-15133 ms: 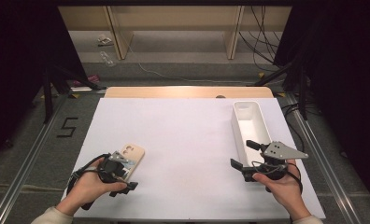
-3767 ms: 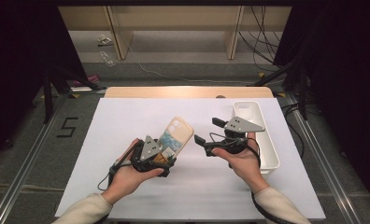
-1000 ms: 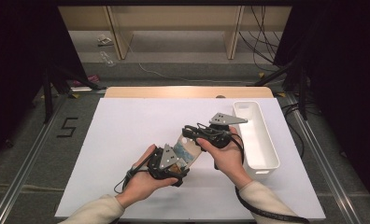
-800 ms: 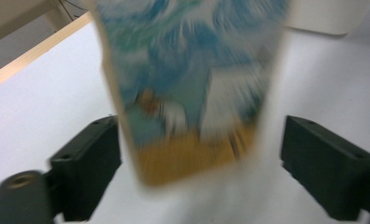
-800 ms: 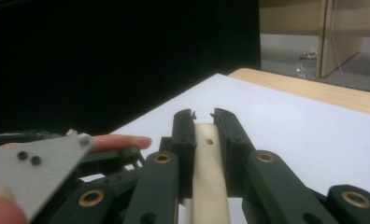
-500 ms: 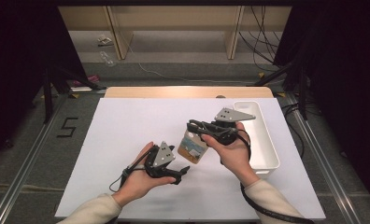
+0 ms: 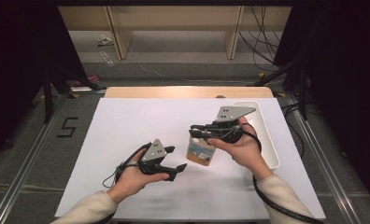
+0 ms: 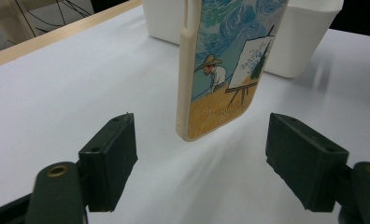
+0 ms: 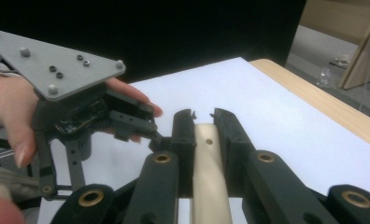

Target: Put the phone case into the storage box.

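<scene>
A cream phone case (image 7: 201, 154) with a painted scene of a painter at an easel (image 8: 220, 70) hangs upright just above the white table. My right gripper (image 7: 195, 133) is shut on its upper end, and the case's cream edge (image 9: 206, 154) sits pinched between the jaws (image 9: 202, 116). My left gripper (image 7: 175, 158) is open to the case's left, a short way off. Its jaws (image 8: 206, 158) have just been closing, with nothing between them; the case hangs just beyond the tips.
A long white bin (image 7: 262, 135) stands at the table's right side, right behind the case (image 8: 304, 42). A wooden strip (image 7: 188, 92) runs along the table's far edge. The white tabletop (image 7: 127, 126) spreads bare to the left.
My left gripper let go of the case and drew back to the left. My right gripper lifted the case, which now hangs upright from it.
</scene>
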The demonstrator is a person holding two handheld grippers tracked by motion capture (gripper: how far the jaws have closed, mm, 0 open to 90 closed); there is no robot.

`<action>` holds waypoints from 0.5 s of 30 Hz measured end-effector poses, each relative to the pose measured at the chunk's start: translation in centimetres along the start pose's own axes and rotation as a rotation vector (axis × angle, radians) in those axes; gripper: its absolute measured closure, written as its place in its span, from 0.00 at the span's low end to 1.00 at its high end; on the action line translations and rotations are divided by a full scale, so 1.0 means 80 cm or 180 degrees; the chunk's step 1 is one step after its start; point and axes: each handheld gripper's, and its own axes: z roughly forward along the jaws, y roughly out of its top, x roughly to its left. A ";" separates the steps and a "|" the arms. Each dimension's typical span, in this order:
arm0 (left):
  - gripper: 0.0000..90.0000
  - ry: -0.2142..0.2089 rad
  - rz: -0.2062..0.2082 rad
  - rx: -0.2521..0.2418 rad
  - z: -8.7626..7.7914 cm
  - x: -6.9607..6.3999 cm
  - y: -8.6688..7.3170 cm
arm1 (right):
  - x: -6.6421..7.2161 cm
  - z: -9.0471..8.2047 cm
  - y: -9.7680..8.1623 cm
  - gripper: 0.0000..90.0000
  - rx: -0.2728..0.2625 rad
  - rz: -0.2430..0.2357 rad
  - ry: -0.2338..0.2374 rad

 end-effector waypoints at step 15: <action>0.33 -0.0141 -0.0006 -0.0010 0.010 0.001 -0.002 | 0.003 0.006 -0.001 0.89 0.0084 -0.0043 0.0089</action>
